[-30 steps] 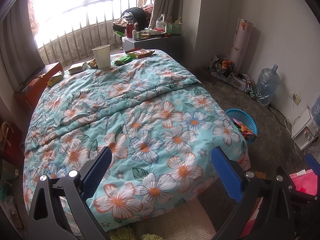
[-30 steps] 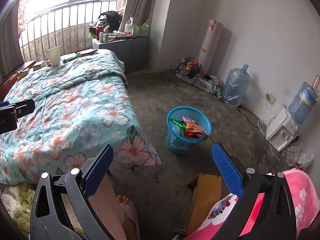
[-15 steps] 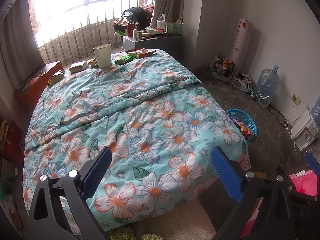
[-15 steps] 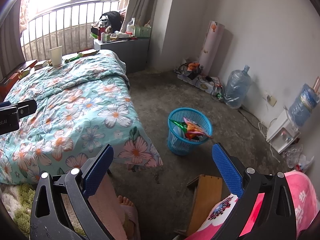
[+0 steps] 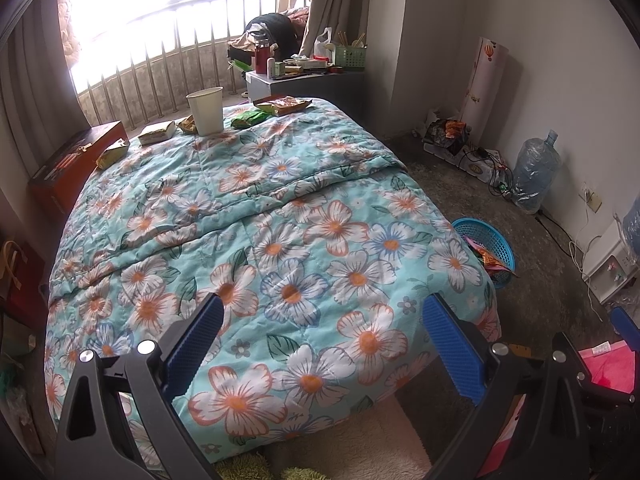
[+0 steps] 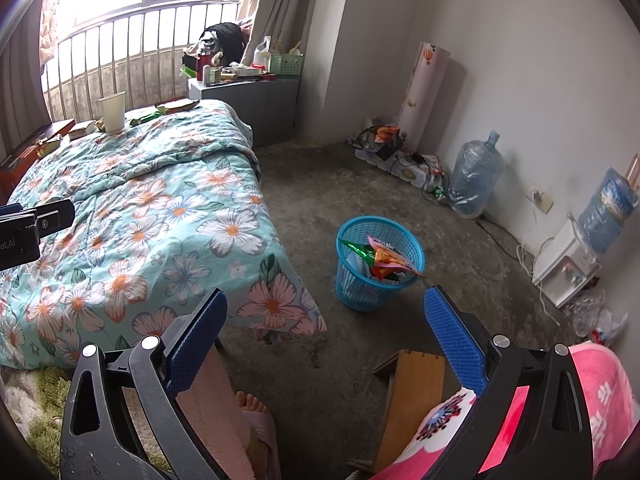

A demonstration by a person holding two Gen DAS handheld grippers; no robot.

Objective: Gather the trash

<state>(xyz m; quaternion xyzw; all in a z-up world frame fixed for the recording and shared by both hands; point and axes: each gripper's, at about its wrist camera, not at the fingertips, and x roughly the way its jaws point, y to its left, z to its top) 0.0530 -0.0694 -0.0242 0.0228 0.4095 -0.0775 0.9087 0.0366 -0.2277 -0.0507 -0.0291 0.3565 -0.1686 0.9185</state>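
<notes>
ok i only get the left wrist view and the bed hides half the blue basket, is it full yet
observer: Not yet. In the right wrist view the blue basket holds a few wrappers that poke above its rim, with room left.
operator: is the right tool carrying anything
observer: No. The right tool is open, with nothing between its pads.
operator: anything on the floor near it
observer: Yes, a wooden stool sits on the floor just under the right tool, on the near side of the basket.
</notes>
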